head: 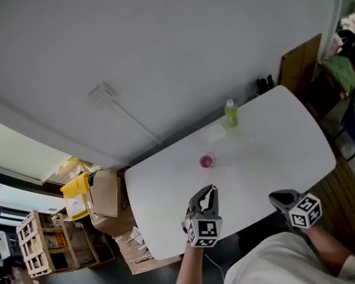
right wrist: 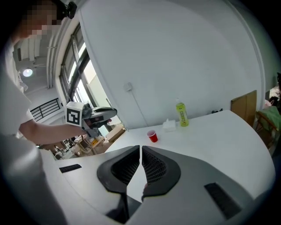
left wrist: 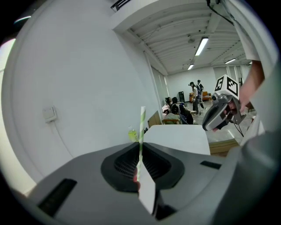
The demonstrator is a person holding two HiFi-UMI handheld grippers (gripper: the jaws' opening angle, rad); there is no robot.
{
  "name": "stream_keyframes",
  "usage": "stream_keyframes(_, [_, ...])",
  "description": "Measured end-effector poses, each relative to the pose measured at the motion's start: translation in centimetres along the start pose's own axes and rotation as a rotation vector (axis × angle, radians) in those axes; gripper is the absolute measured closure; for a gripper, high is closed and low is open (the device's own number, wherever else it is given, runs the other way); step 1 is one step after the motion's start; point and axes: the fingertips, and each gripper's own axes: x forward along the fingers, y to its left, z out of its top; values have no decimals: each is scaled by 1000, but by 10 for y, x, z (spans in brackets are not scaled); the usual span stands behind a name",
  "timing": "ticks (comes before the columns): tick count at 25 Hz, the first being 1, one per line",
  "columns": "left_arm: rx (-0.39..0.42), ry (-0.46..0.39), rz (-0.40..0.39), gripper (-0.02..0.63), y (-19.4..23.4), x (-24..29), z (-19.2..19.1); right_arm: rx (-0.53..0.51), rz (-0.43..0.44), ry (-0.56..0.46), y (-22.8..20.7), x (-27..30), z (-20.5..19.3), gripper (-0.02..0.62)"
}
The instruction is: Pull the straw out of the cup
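My left gripper [left wrist: 140,153] is shut on a green-and-white striped straw [left wrist: 142,125], which stands upright out of the closed jaws. In the head view this gripper [head: 207,195] hovers over the near part of the white table [head: 279,140], a short way in front of the small red cup [head: 206,161]. The cup [right wrist: 152,136] stands upright with no straw in it. My right gripper [right wrist: 140,151] has its jaws together with nothing between them. It is held at the table's near edge, right of the left one [head: 280,199]. The straw cannot be made out in the head view.
A green bottle [head: 231,113] and a small white box [right wrist: 168,125] stand at the table's far side by the wall. Cardboard boxes and a yellow bin [head: 76,195] lie on the floor to the left. A wooden board [head: 299,62] leans at the right.
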Motion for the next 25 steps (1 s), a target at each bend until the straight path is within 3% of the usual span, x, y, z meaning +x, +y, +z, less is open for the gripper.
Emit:
stream_keyframes(7, [40,-125,49,582,-37,-92,39,-30,-27,-92,32,-51,-2,554])
stream_keyframes(15, [-110,-186,92,583,-65,-158,46,-193,-64,-156,60,-89,13,554])
stream_keyframes(25, [-265,-161,200,583,-93,-175,34,-266,41,-176,56,-85,50,555])
